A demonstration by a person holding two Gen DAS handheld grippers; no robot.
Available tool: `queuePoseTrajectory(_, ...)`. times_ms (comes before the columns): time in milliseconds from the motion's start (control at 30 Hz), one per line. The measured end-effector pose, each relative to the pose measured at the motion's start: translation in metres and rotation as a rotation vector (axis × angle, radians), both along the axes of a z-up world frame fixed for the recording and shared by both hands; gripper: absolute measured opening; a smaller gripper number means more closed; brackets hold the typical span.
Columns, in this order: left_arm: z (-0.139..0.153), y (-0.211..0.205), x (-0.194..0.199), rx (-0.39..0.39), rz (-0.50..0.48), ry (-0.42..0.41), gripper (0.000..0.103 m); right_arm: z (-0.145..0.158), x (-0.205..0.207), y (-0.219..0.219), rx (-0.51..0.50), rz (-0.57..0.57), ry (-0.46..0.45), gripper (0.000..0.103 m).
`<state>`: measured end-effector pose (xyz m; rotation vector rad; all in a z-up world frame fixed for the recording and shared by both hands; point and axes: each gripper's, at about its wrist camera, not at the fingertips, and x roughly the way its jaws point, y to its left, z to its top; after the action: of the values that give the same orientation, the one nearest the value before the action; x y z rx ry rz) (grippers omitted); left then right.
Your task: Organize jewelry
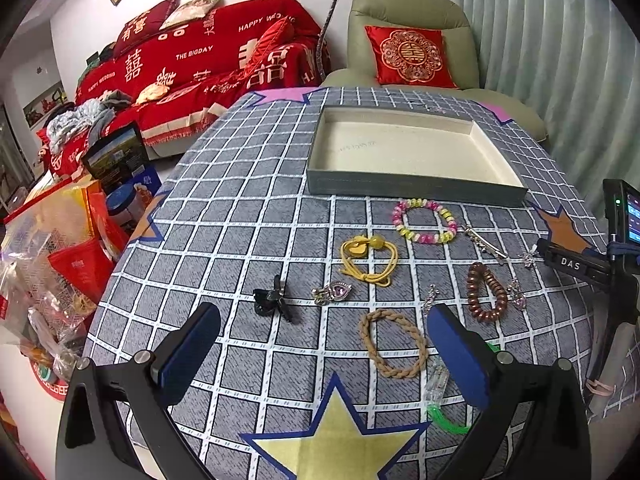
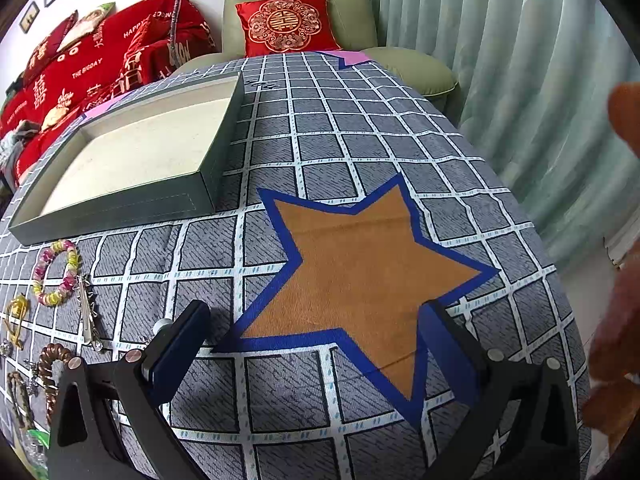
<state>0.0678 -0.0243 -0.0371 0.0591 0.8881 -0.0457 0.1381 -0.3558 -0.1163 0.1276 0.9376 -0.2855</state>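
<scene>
An empty grey tray [image 1: 416, 190] with a cream floor stands at the table's far side; it also shows in the right wrist view [image 2: 120, 216]. In front of it lie a pink-yellow bead bracelet [image 1: 425, 220], a yellow hair tie [image 1: 370, 260], a black hair clip [image 1: 273, 300], a purple heart pendant [image 1: 332, 292], a tan braided band [image 1: 392, 344], a brown spiral tie [image 1: 486, 292] and a silver clip [image 1: 484, 242]. My left gripper [image 1: 324, 352] is open and empty, low over the cloth near the braided band. My right gripper [image 2: 316, 352] is open and empty over an orange star [image 2: 360, 272].
The table has a grey checked cloth [image 1: 240, 220] with star patches. A green item [image 1: 444, 412] lies by my left gripper's right finger. A red sofa [image 1: 208, 64], a green armchair [image 1: 412, 40], bags [image 1: 60, 260] at the left and a curtain [image 2: 520, 80] surround the table.
</scene>
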Motion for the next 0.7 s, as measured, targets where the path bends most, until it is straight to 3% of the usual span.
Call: queuePoseTrajectory(700,-0.0013,-0.0006,-0.0016,0.002,-0.004,-0.001,0.103,-0.0014,0.0011,0.0013,0.003,0.001,0.001,0.103)
